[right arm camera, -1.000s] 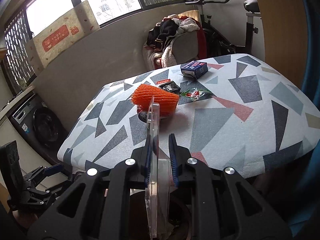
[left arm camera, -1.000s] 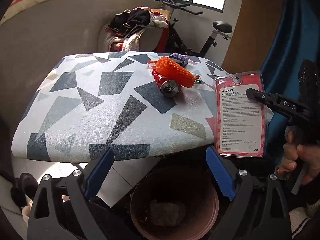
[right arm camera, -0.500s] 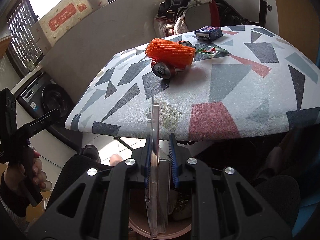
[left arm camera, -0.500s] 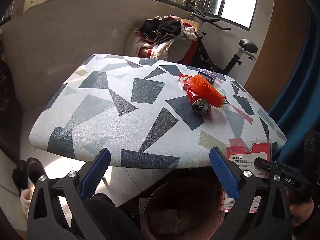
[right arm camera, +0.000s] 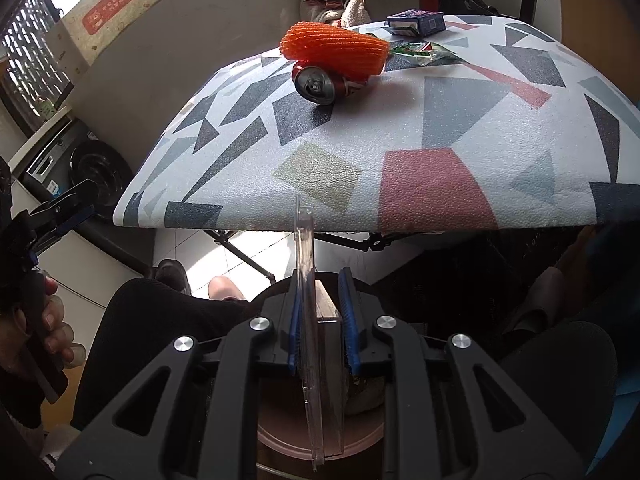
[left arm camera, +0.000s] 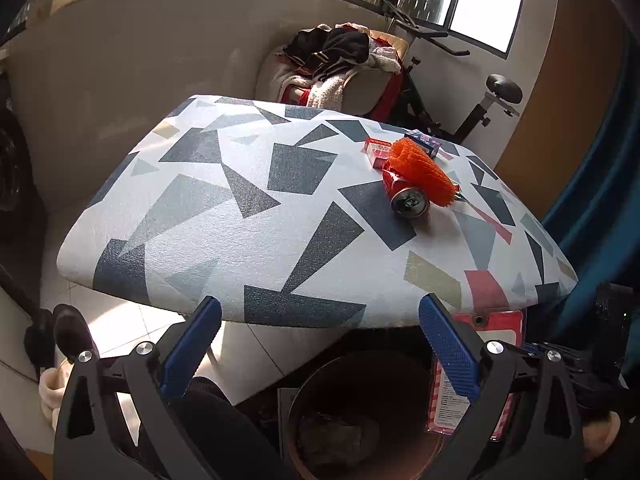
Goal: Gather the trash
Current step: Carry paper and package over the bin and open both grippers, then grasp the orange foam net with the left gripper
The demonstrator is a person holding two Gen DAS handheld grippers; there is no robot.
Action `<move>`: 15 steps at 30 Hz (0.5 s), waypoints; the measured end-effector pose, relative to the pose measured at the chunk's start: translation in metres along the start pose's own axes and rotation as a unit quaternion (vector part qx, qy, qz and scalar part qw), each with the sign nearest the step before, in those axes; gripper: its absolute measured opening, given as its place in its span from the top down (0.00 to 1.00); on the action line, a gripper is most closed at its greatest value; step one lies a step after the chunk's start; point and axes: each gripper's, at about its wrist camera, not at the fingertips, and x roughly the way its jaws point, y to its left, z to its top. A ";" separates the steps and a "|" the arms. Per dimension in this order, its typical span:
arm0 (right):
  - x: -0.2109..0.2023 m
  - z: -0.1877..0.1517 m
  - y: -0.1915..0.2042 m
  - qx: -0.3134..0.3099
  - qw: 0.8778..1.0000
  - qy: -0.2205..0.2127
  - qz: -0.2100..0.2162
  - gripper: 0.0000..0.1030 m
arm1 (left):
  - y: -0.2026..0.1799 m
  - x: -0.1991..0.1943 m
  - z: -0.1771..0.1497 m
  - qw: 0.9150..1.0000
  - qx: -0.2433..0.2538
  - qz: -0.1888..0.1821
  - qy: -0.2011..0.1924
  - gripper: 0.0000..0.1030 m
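The tabletop [left arm camera: 280,216] is carrying the trash not yet collected: an orange mesh sleeve [left arm camera: 424,168] lying against a red can [left arm camera: 406,196], a red box [left arm camera: 376,148], a blue box [right arm camera: 418,22] and a green wrapper [right arm camera: 424,50], all well apart from the bin [left arm camera: 360,420] standing on the floor below the near edge. The right gripper [right arm camera: 320,316] is pinching the clear plastic package [right arm camera: 310,320] edge-on between its 2 fingers, directly over the bin, so the step in hand looks like the drop: spreading the fingers only while the package is hanging inside the rim should let it fall straight in. The left gripper [left arm camera: 320,344] is hovering with its fingers spread wide and holding nothing. The bin's contents are dim and hard to make out, and the left fingers are covering much of the package.
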 end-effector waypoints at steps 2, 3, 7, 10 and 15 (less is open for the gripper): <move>0.003 -0.001 0.000 -0.001 1.000 0.007 -0.007 0.74 | 0.001 0.000 0.000 1.000 -0.003 0.001 0.001 0.06; 0.004 -0.001 0.000 -0.001 1.000 0.009 -0.011 0.74 | 0.002 0.001 0.000 1.000 -0.004 0.002 0.001 0.06; 0.009 -0.002 -0.001 0.001 1.000 0.020 -0.022 0.50 | 0.003 0.001 -0.001 1.000 -0.006 0.002 0.003 0.06; 0.010 -0.003 0.000 -0.001 0.999 0.024 -0.026 0.39 | 0.003 0.002 -0.001 1.000 -0.005 0.003 0.005 0.06; 0.010 -0.003 -0.001 0.003 0.999 0.024 -0.035 0.18 | 0.003 0.002 -0.001 1.000 -0.006 0.003 0.005 0.06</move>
